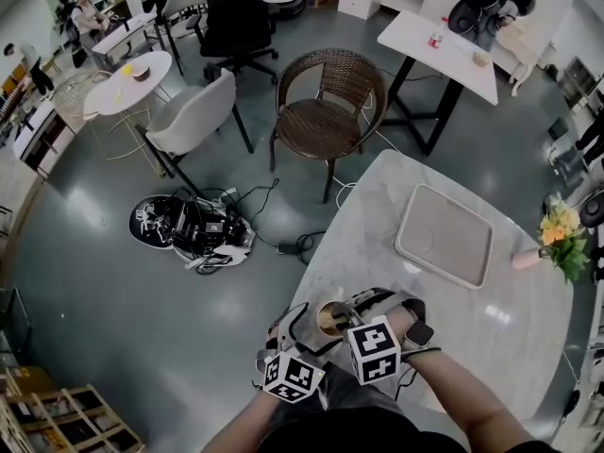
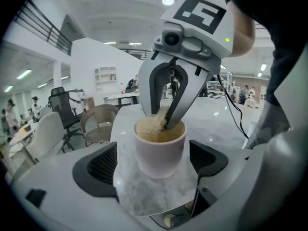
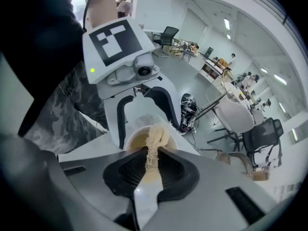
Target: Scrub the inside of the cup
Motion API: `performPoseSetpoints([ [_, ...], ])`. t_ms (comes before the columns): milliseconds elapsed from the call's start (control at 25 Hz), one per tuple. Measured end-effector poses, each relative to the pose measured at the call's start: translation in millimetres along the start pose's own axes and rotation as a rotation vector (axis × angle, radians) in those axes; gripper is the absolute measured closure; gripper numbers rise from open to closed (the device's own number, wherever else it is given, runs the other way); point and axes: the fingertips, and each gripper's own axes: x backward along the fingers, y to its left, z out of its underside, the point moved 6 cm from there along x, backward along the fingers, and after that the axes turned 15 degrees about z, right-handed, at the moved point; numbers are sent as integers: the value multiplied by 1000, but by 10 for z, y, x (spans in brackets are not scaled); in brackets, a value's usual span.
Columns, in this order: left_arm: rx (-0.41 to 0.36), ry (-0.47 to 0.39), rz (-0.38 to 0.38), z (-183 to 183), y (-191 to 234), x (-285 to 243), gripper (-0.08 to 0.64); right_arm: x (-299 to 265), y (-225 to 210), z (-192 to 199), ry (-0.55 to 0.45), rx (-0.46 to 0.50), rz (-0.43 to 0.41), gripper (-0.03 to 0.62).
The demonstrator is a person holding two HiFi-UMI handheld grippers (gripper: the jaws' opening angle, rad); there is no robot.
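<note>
A pale pink cup (image 2: 160,150) stands on the white marble table (image 1: 377,206) near its front edge, also seen as the cup (image 1: 330,318) from the head view. My left gripper (image 2: 154,163) is open around it, both black pads a little off the cup's wall. My right gripper (image 3: 150,166) is shut on a beige fibrous scrubber (image 3: 154,141), and its fingers (image 2: 179,97) reach down into the cup's mouth. The scrubber (image 2: 150,124) fills the left part of the cup's inside. The cup's bottom is hidden.
A pale rectangular tray (image 1: 444,235) lies further back on the table, with flowers (image 1: 563,234) at the right edge. A wicker chair (image 1: 326,102) stands beyond the table's far end. Cables and gear (image 1: 193,229) lie on the floor to the left.
</note>
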Motion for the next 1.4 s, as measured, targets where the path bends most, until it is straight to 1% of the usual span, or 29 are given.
performPoseSetpoints([
  [120,60,-11,-61,19,-55,-123,97,-63,27,7,12,124,2,532],
  [200,67,9,-85,31,-56,-217,95,-115,58,8,19,210,9,532],
  [240,52,27,-86,31,-63,-265,95,-149,69,5,24,242,14,532],
  [320,4,65,-80,24,-79,-359,95,-221,75,-9,36,274,15,532],
  [360,-14,81,-82,21,-77,-393,95,-253,73,-19,43,278,5,532],
  [440,-31,110,-91,26,-48,-425,97,-297,71,-41,53,263,-40,532],
  [480,-37,122,-95,32,-30,-431,97,-310,69,-49,54,233,-73,532],
  [560,-51,136,-83,44,-6,-435,104,-318,55,-55,51,115,-154,532],
  [680,-89,150,-13,63,31,-433,112,-305,9,-56,37,-82,-257,534],
  [760,-137,171,59,67,73,-425,114,-273,-36,-46,16,-194,-305,532],
  [840,-200,185,150,66,104,-401,115,-196,-76,-17,-20,-302,-343,532],
  [960,-305,198,300,78,130,-353,115,-49,-126,4,-87,-427,-361,532],
  [1080,-404,236,433,87,165,-335,115,52,-154,-9,-134,-490,-346,532],
  [1240,-525,284,575,77,182,-380,115,144,-146,-10,-151,-514,-313,532],
  [1320,-573,316,617,53,186,-401,114,184,-161,14,-151,-519,-286,532],
  [1400,-591,352,618,42,193,-407,112,220,-193,51,-143,-506,-234,532],
])
